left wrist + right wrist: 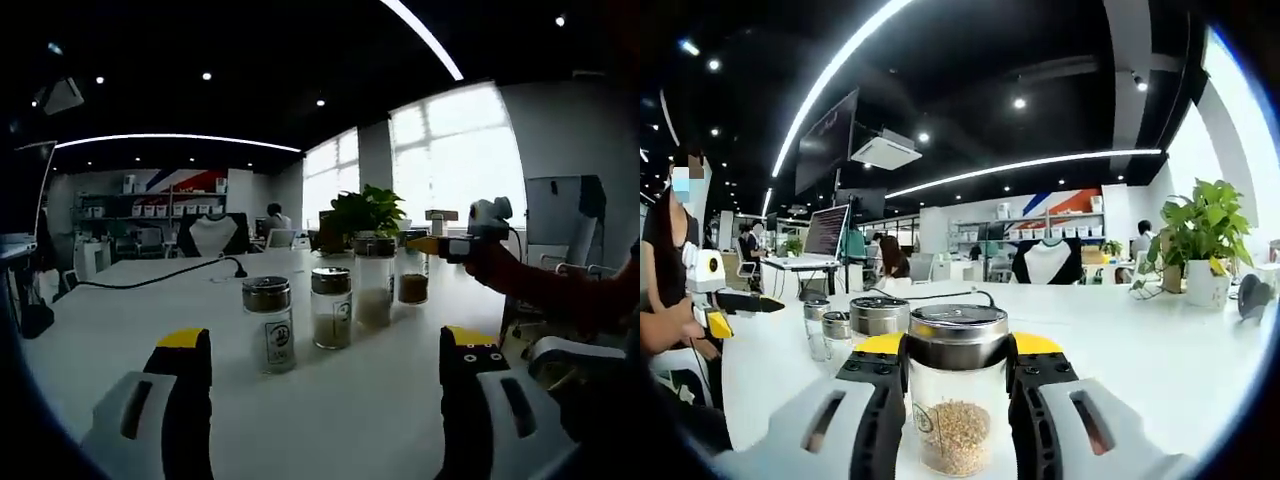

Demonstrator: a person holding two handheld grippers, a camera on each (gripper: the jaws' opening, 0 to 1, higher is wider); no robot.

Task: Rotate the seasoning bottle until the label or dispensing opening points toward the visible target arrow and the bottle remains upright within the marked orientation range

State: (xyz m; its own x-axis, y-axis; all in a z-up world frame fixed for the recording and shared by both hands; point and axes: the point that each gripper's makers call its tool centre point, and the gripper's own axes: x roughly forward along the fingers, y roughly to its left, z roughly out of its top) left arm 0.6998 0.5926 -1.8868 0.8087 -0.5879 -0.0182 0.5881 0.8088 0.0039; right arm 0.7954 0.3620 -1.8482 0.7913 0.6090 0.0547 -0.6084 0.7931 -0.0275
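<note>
Four glass seasoning bottles with metal lids stand upright in a row on the white table [150, 320]. In the left gripper view the nearest labelled bottle [268, 322] stands ahead of my left gripper [327, 340], which is open, its jaws wide apart with nothing between them. At the far end stands the bottle with brown granules [412, 278], and my right gripper [440, 245] sits at its lid. In the right gripper view that bottle [958, 400] stands upright between the jaws of my right gripper [958, 350], which press on its sides. The left gripper [720, 300] shows at far left.
Two middle bottles [331, 305] [374, 290] stand close together in the row. A black cable [160, 275] runs across the far table. A potted plant [365, 212] stands behind the bottles. The person's red sleeve [540, 290] reaches in from the right.
</note>
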